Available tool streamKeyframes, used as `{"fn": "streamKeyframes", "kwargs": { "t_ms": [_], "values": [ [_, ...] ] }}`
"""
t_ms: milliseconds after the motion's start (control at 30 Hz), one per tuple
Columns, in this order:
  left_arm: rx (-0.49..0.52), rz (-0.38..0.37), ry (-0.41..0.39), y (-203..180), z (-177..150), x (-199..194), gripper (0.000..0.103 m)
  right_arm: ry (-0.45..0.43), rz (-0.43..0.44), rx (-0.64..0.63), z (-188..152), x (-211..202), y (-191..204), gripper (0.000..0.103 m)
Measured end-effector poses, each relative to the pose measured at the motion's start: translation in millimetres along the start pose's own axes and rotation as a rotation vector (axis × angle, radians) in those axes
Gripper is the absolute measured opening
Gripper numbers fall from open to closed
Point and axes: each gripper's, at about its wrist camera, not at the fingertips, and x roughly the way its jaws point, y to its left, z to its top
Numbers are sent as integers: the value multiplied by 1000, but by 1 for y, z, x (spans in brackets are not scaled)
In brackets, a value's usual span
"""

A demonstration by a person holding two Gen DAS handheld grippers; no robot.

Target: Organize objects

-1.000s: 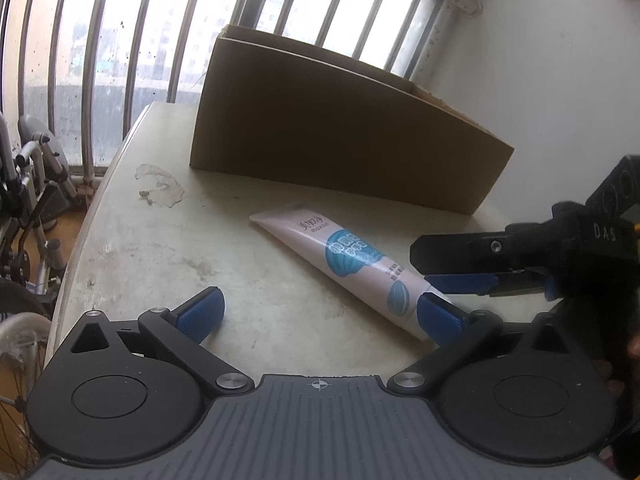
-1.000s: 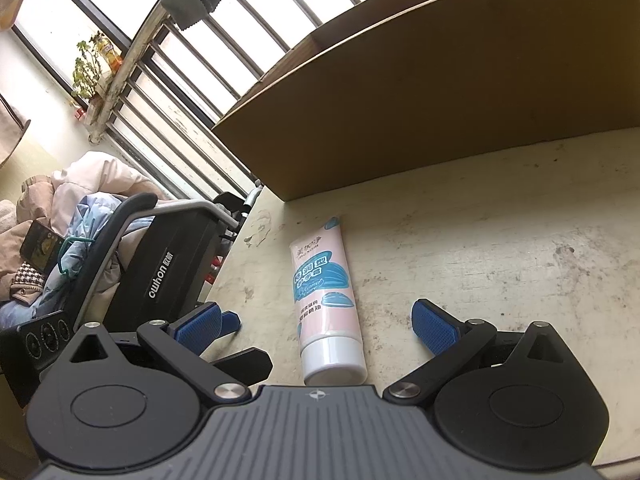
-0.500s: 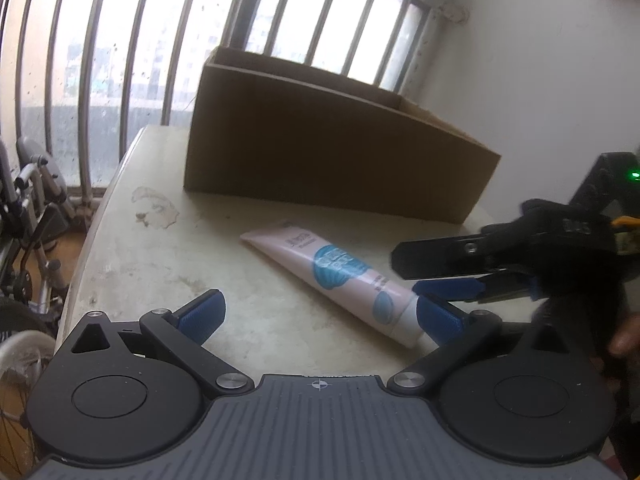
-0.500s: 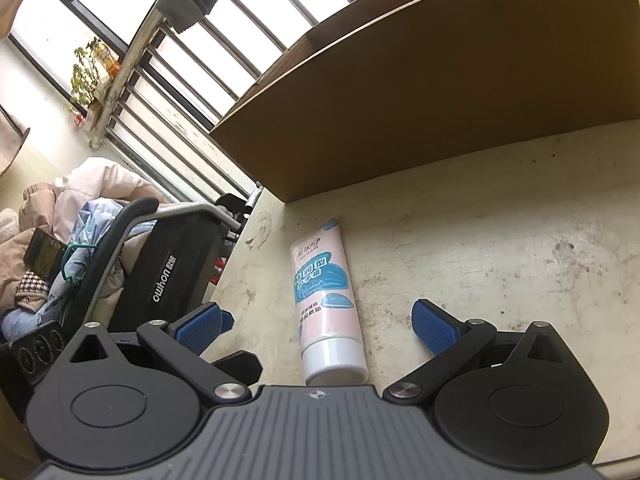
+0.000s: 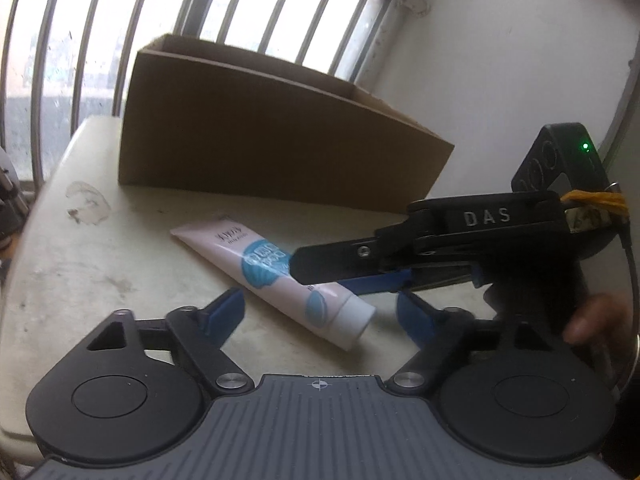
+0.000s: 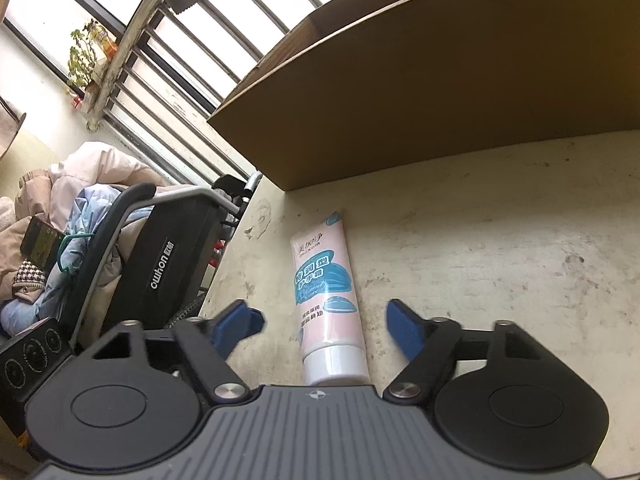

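The left gripper (image 5: pixel 320 312) hangs low over the desk (image 5: pixel 100 264), its jaws spread wide and holding nothing. A pink tube (image 5: pixel 276 272) with blue print lies flat on the desk between and just ahead of those jaws, its white cap toward the right-hand pad. Beyond the tube stands an open cardboard box (image 5: pixel 272 148). The right gripper (image 6: pixel 322 320) has its jaws wide apart as well, nothing clamped; the tube (image 6: pixel 326 280) lies lengthwise in their gap, cap end nearest the gripper body, the box (image 6: pixel 440 92) farther ahead.
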Motion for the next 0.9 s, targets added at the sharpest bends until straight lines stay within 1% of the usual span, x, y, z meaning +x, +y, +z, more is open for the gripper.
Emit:
{"fn": "streamKeyframes", "kwargs": {
  "t_ms": [67, 133, 233, 267, 300, 433, 633, 767, 900],
  "values": [
    [-14, -5, 17, 1, 2, 6, 76, 2, 4, 3, 2, 1, -1, 65],
    [-26, -14, 26, 2, 5, 10, 71, 3, 2, 0, 4, 2, -1, 60],
    [-49, -11, 46, 3, 8, 17, 69, 10, -8, -6, 8, 5, -1, 47],
    [-54, -8, 49, 4, 8, 17, 69, 15, -11, -4, 8, 7, -2, 40],
    [-56, 0, 55, 4, 8, 19, 69, 20, -11, 0, 9, 8, -3, 37],
    [-65, 8, 69, 3, 7, 23, 68, 24, 2, 3, 7, 9, -7, 36],
    [-46, 9, 85, -8, 3, 19, 67, 29, 21, 5, -1, 2, -9, 36],
    [-25, -1, 90, -15, -1, 8, 67, 30, 30, 18, -9, -6, -11, 36],
    [-4, -22, 78, -24, -5, -2, 67, 36, 41, 33, -17, -14, -13, 36]
  ]
}}
